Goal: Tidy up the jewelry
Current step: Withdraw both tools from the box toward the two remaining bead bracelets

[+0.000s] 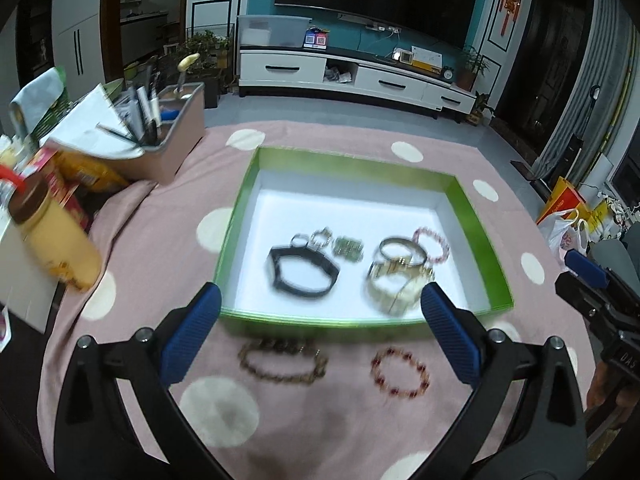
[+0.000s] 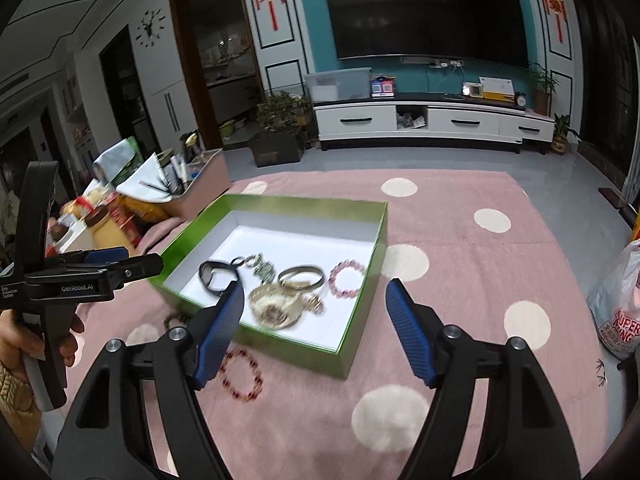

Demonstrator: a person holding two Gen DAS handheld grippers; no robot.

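A green box (image 1: 468,208) with a white floor sits on the pink dotted cloth; it also shows in the right wrist view (image 2: 360,344). Inside lie a black band (image 1: 304,270), small rings (image 1: 320,238), a green piece (image 1: 349,249), a silver bangle (image 1: 402,250), a gold watch (image 1: 394,284) and a pink bead bracelet (image 1: 433,244). Outside, before the box, lie a brown chain bracelet (image 1: 282,362) and a dark red bead bracelet (image 1: 400,372), also seen in the right wrist view (image 2: 242,376). My left gripper (image 1: 320,328) is open and empty above them. My right gripper (image 2: 316,332) is open and empty over the box's near corner.
At the left stand a yellow bottle (image 1: 52,240), snack packs (image 1: 88,172) and a pink bin of pens (image 1: 168,136). A plastic bag (image 2: 618,308) lies at the right edge. The TV cabinet (image 1: 360,76) stands beyond the table.
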